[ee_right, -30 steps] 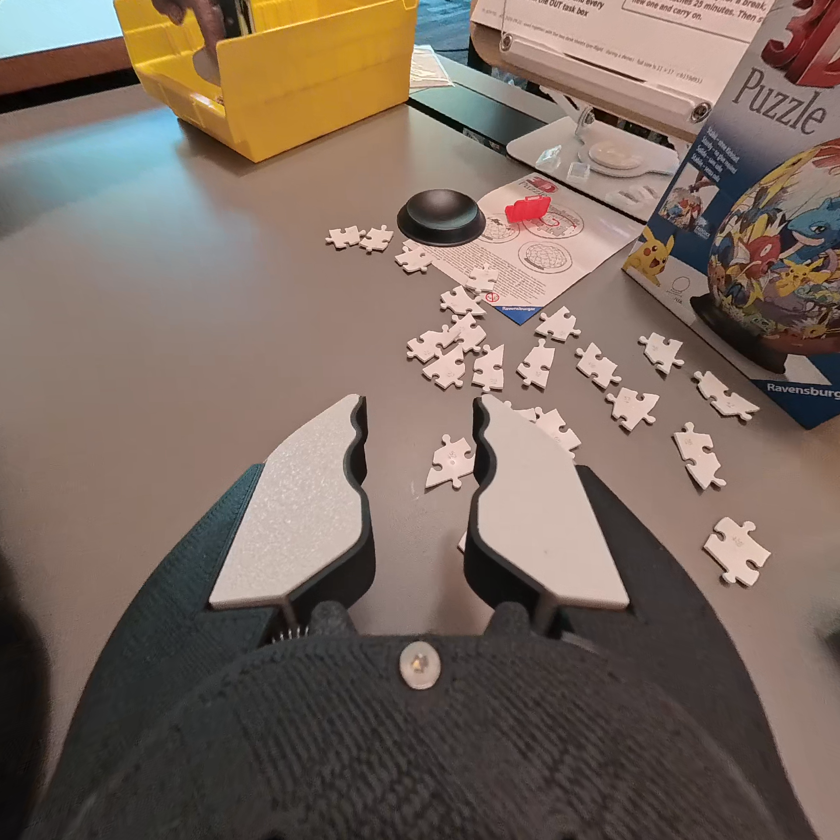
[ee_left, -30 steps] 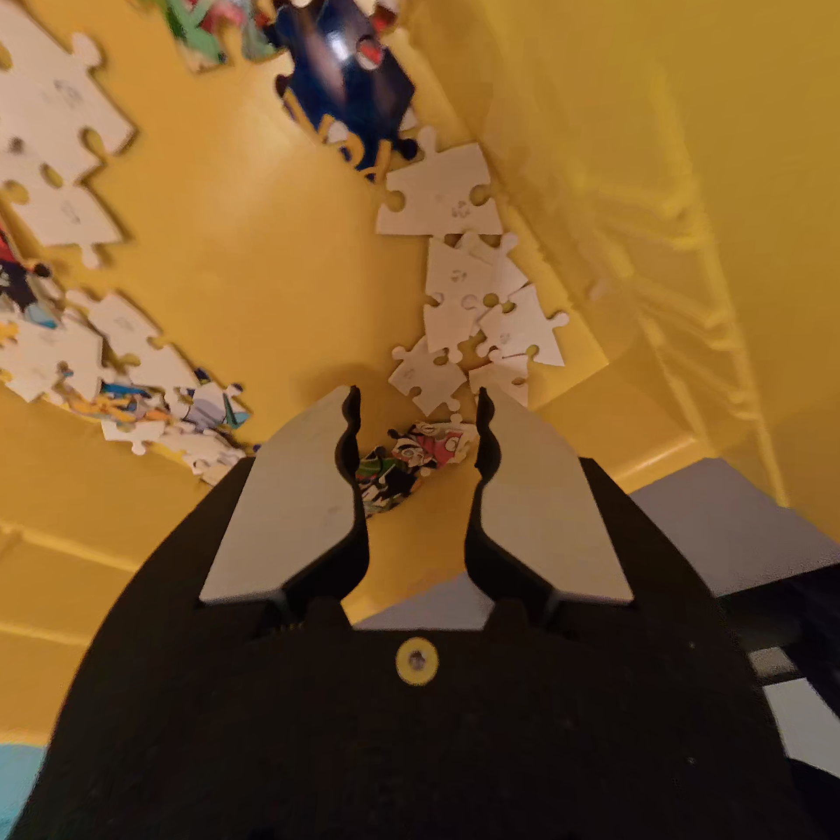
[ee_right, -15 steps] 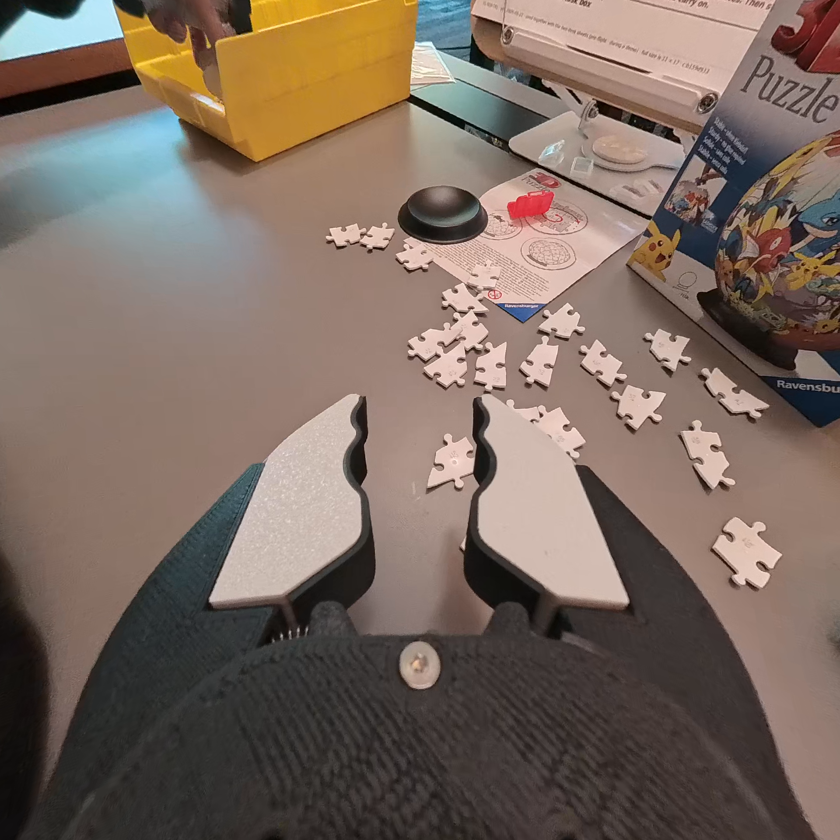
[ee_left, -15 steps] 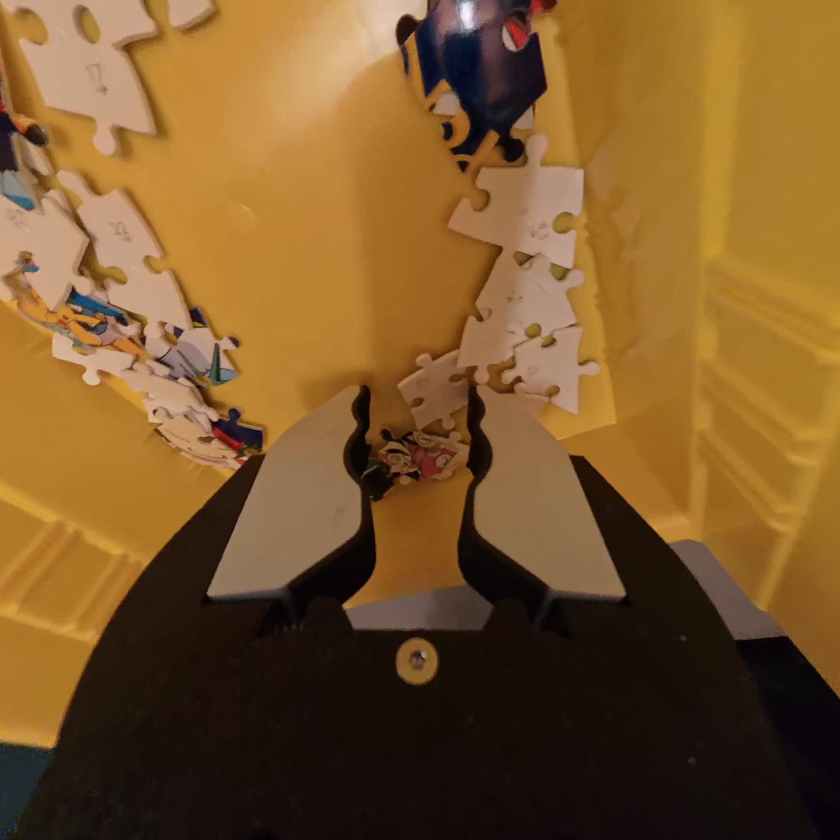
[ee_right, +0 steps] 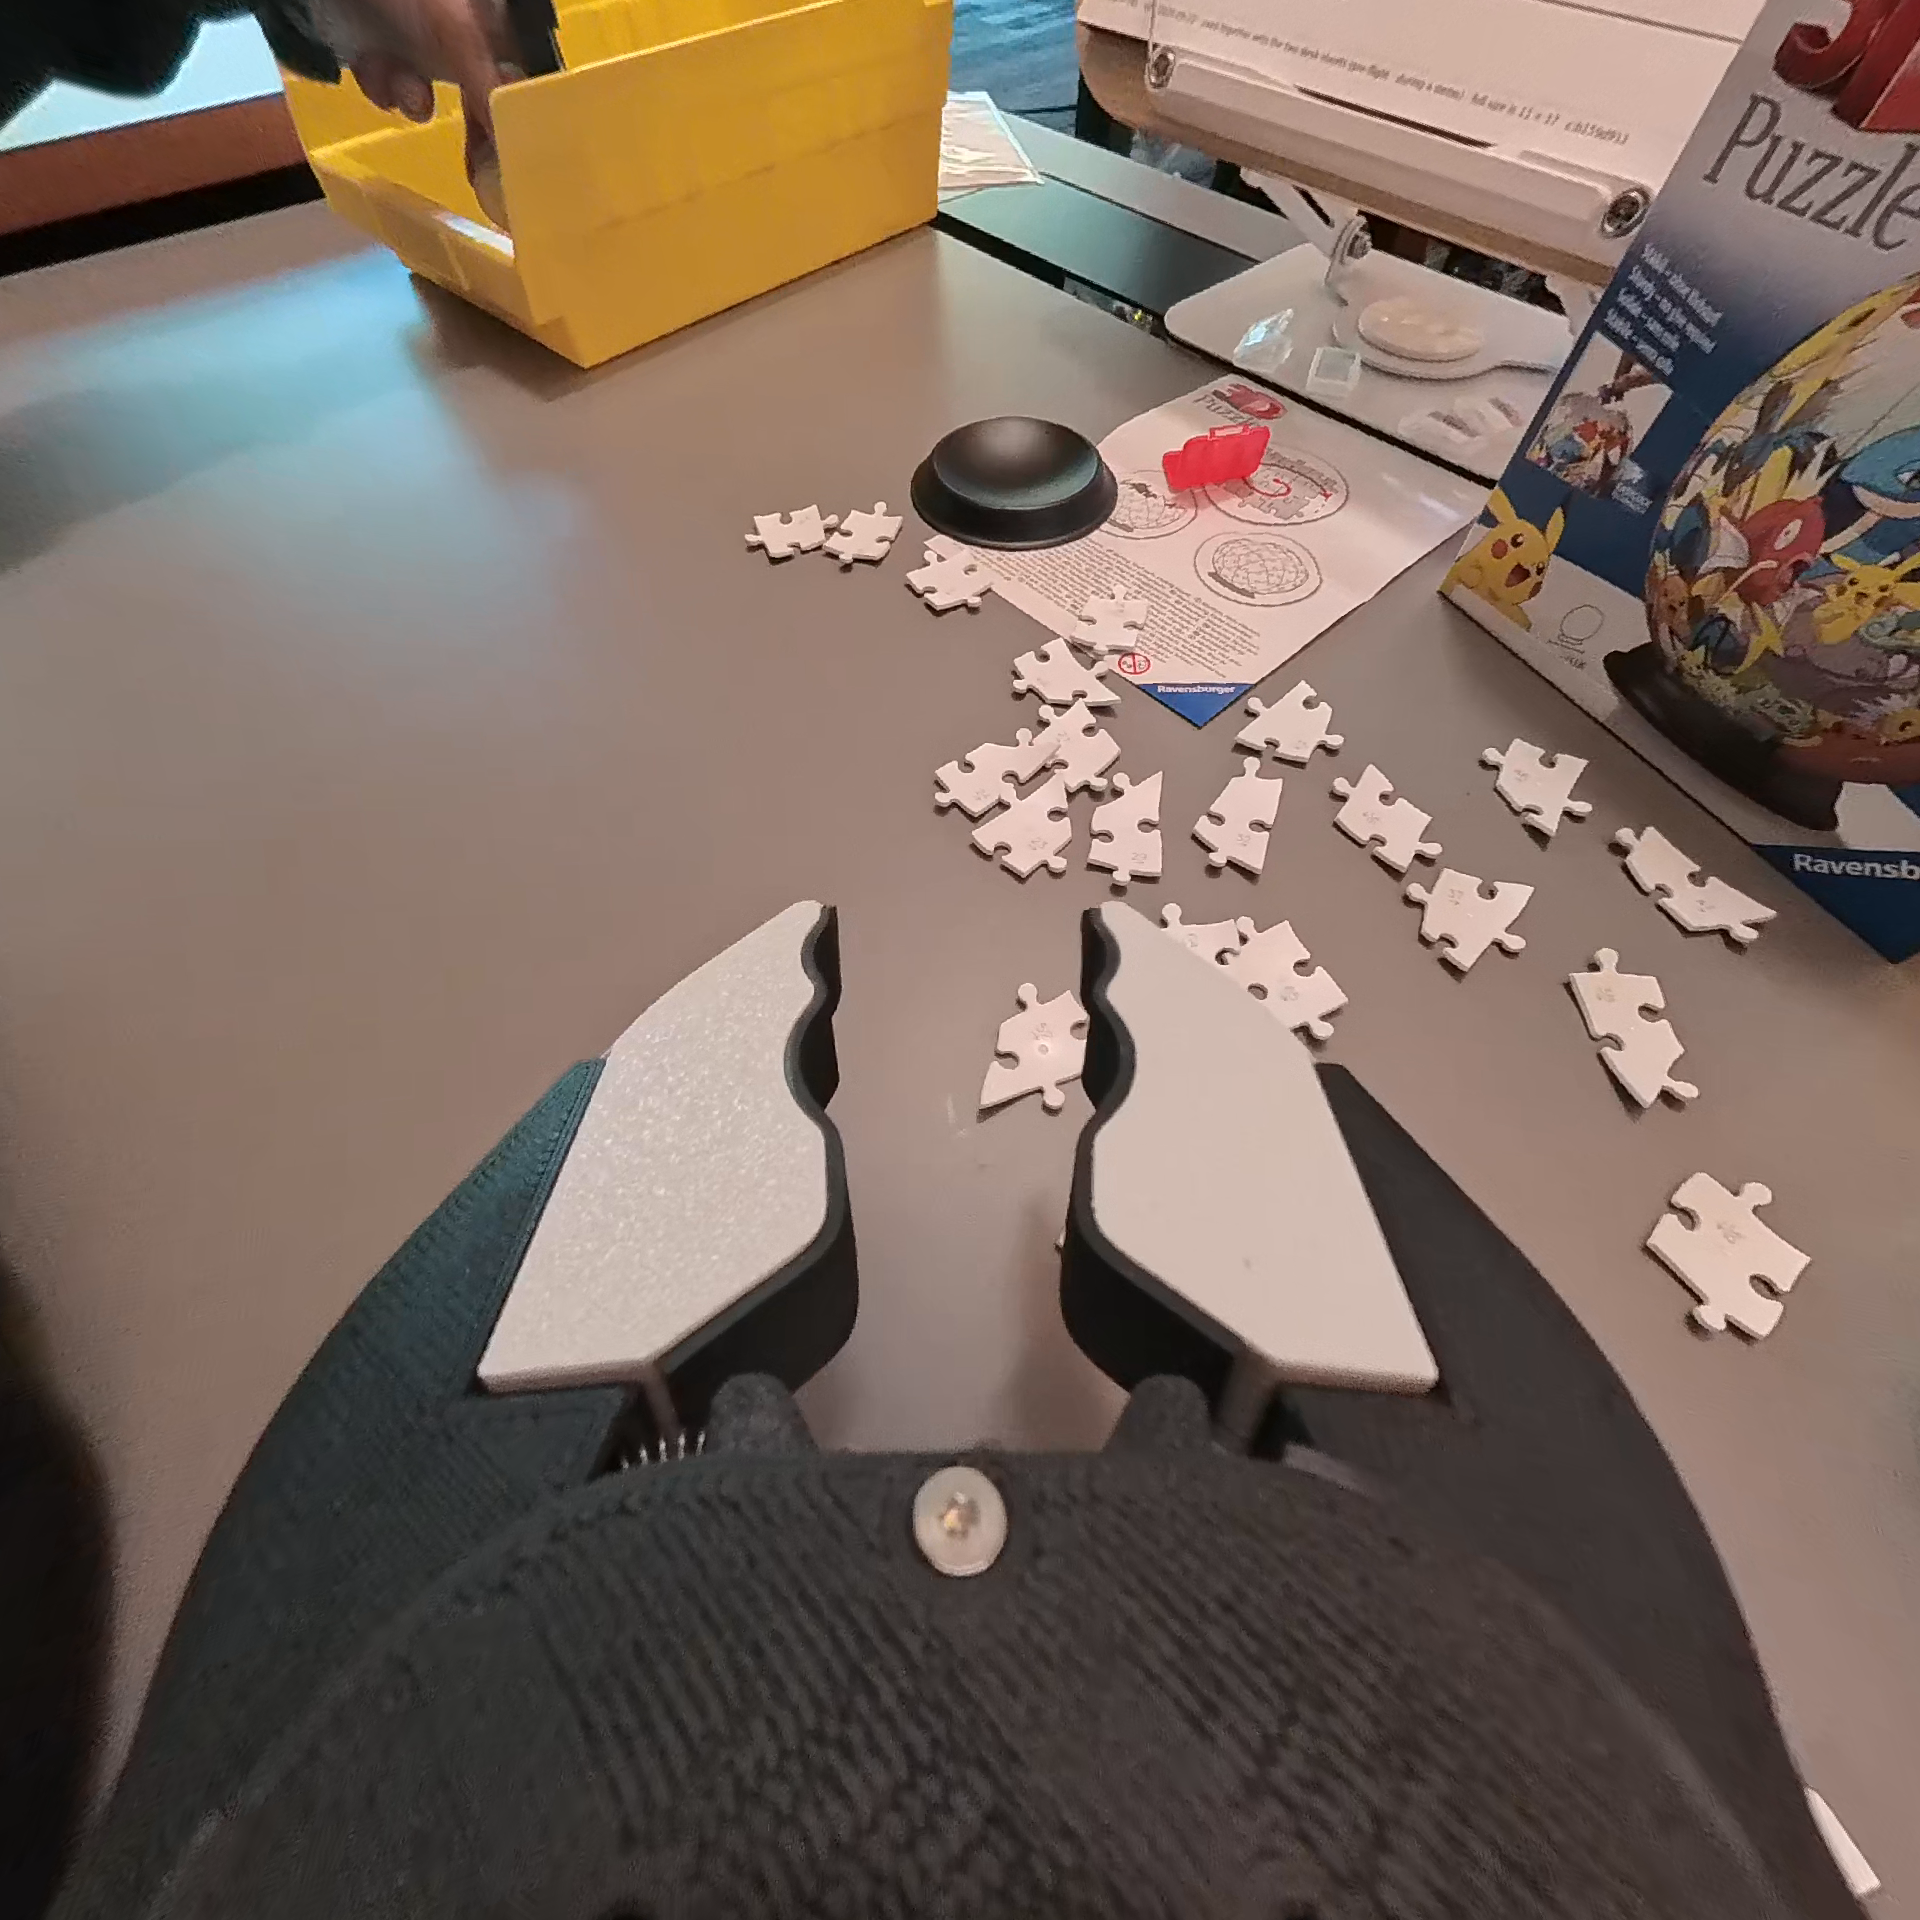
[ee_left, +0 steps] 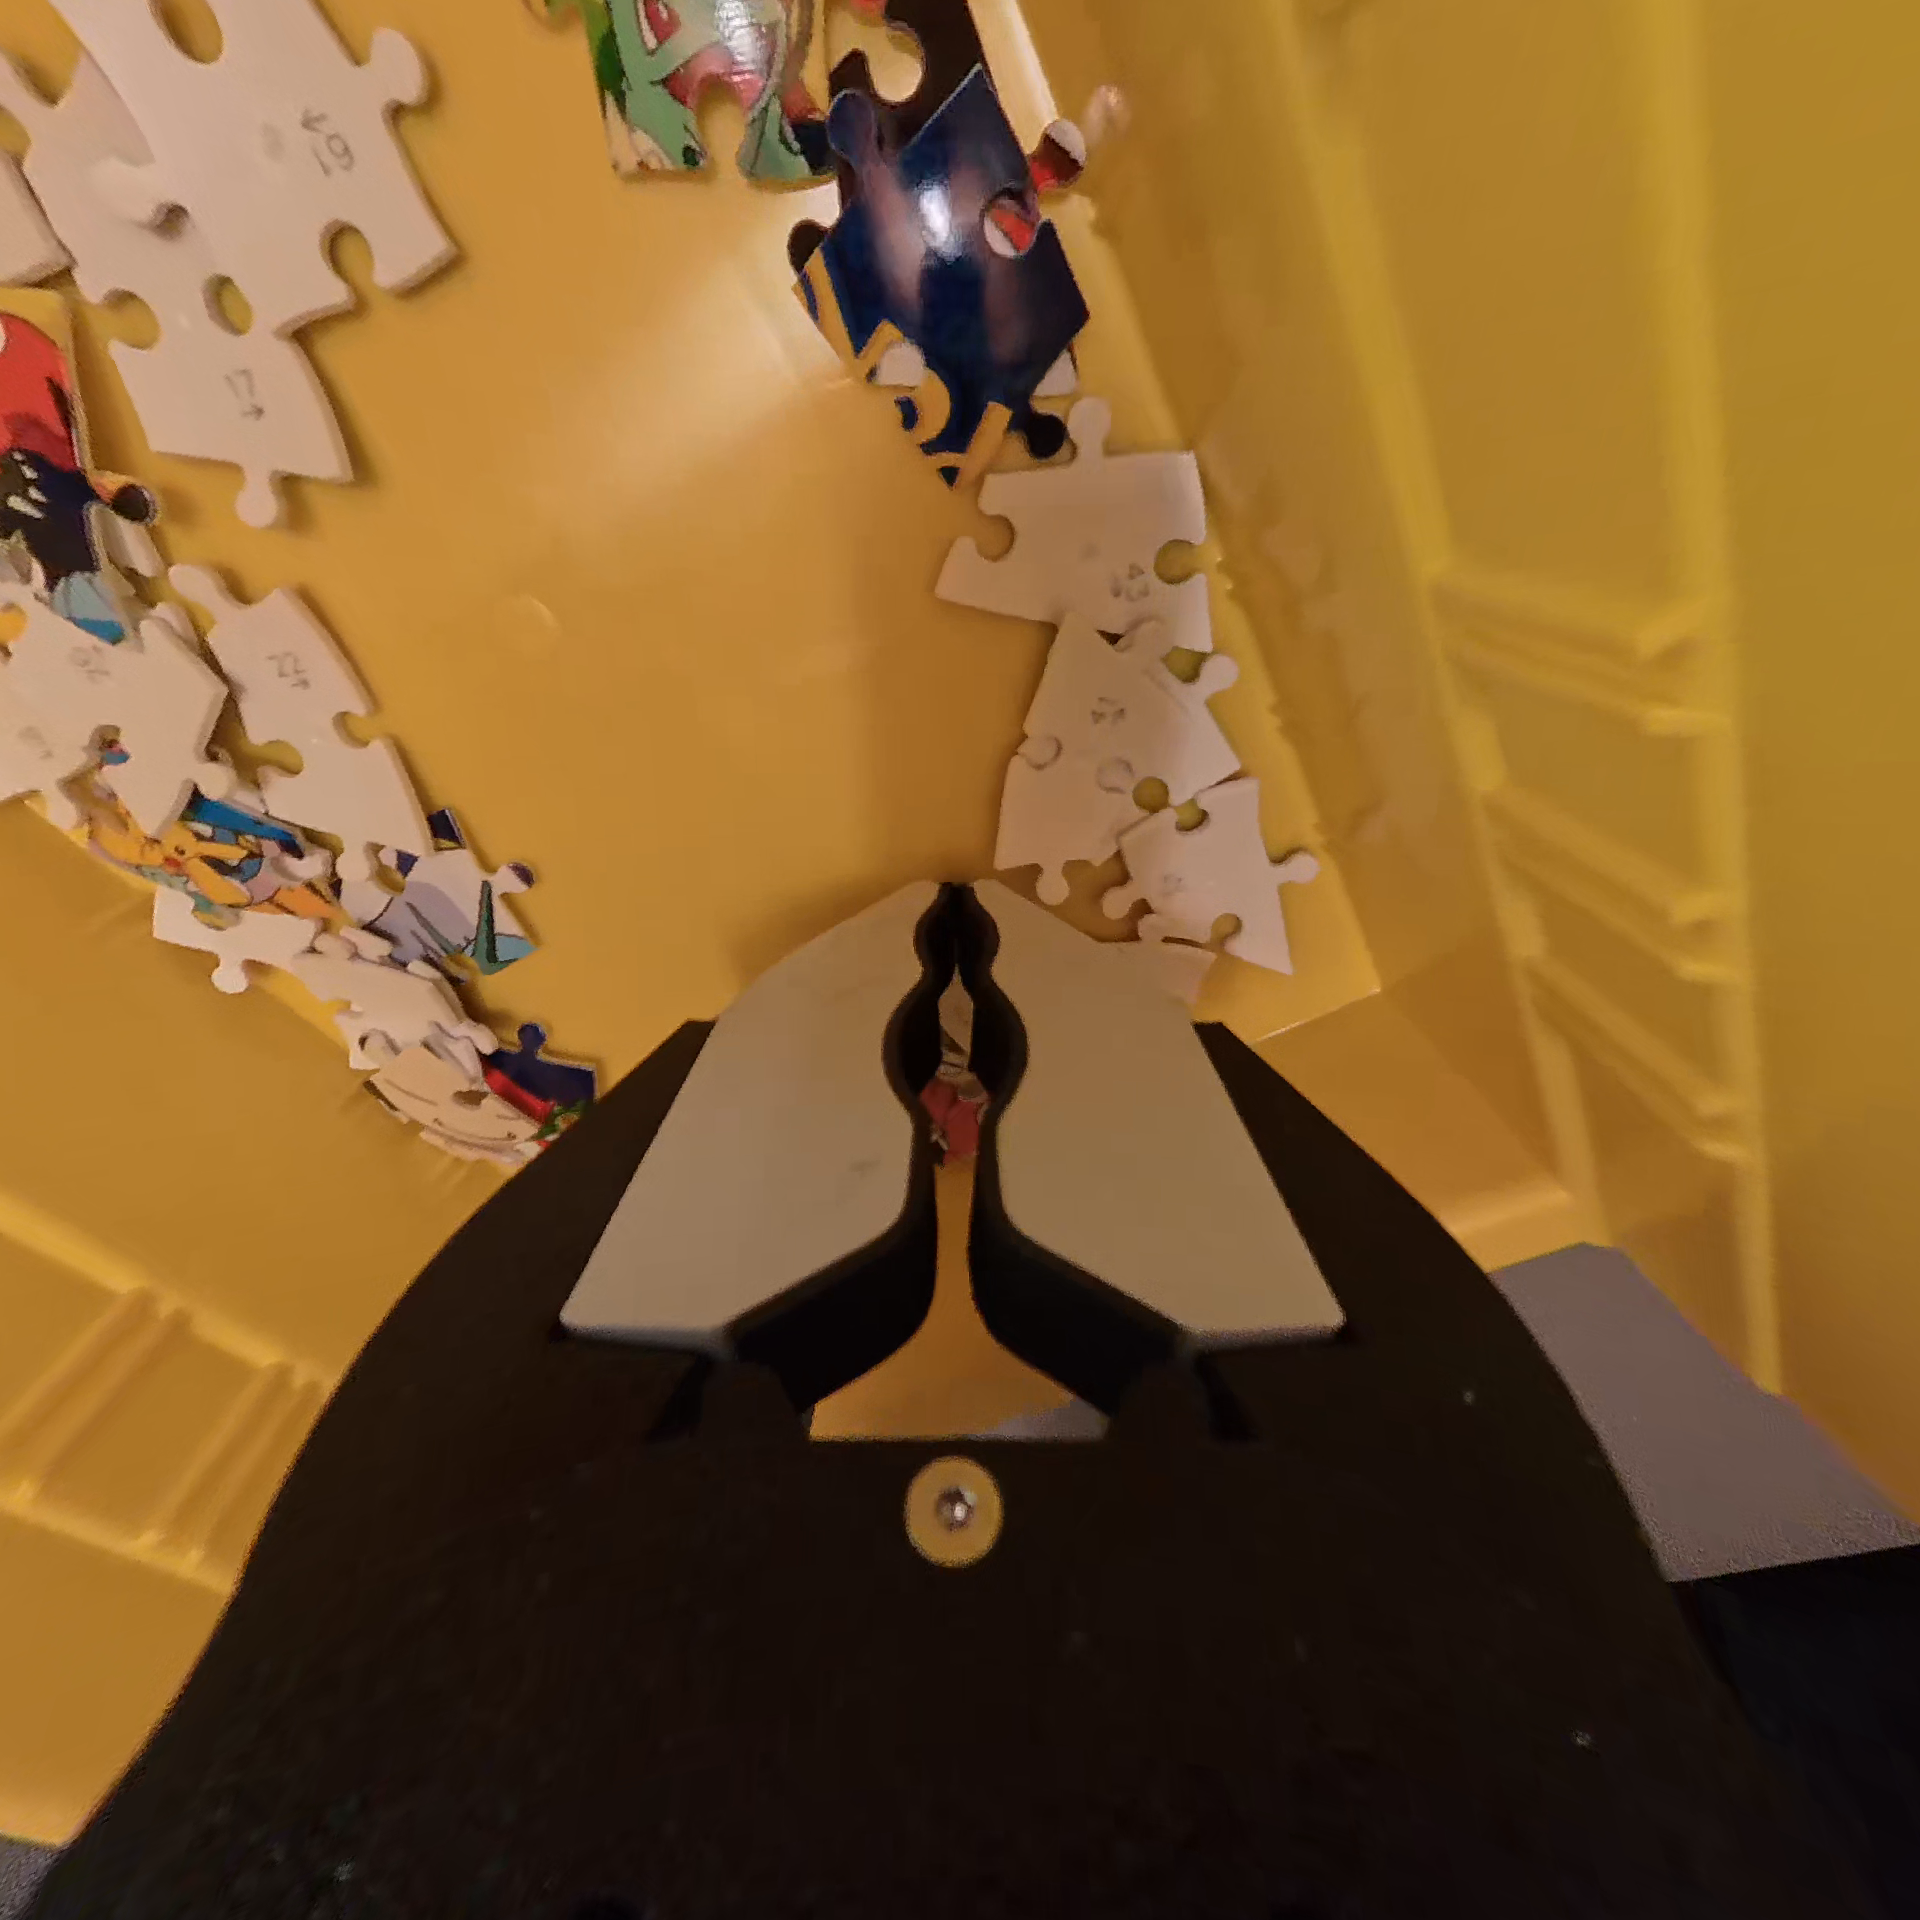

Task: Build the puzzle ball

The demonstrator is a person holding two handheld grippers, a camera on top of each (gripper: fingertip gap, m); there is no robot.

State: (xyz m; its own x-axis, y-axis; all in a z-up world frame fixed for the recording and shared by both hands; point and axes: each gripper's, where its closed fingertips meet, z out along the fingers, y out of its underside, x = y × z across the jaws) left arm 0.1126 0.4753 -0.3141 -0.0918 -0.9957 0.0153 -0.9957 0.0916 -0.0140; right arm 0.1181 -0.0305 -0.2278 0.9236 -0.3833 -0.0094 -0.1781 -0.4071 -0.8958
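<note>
Glossy plastic bin (ee_left: 1558, 416), matt grey tabletop (ee_right: 416, 727).

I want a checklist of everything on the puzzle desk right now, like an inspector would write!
Surface: grey table, mostly bare on its left side.
Job's things: white face-down puzzle pieces scattered on the table; more pieces, some colourful, inside the yellow plastic bin; black round ball stand; printed puzzle box.
Clutter: folded instruction sheet with a small red plastic part on it; white device on a stand.
Grippers: left gripper inside the bin, shut on a colourful puzzle piece; right gripper open above the table.
Cables: nothing seen.
Surroundings: a person's hand at the bin.
</note>
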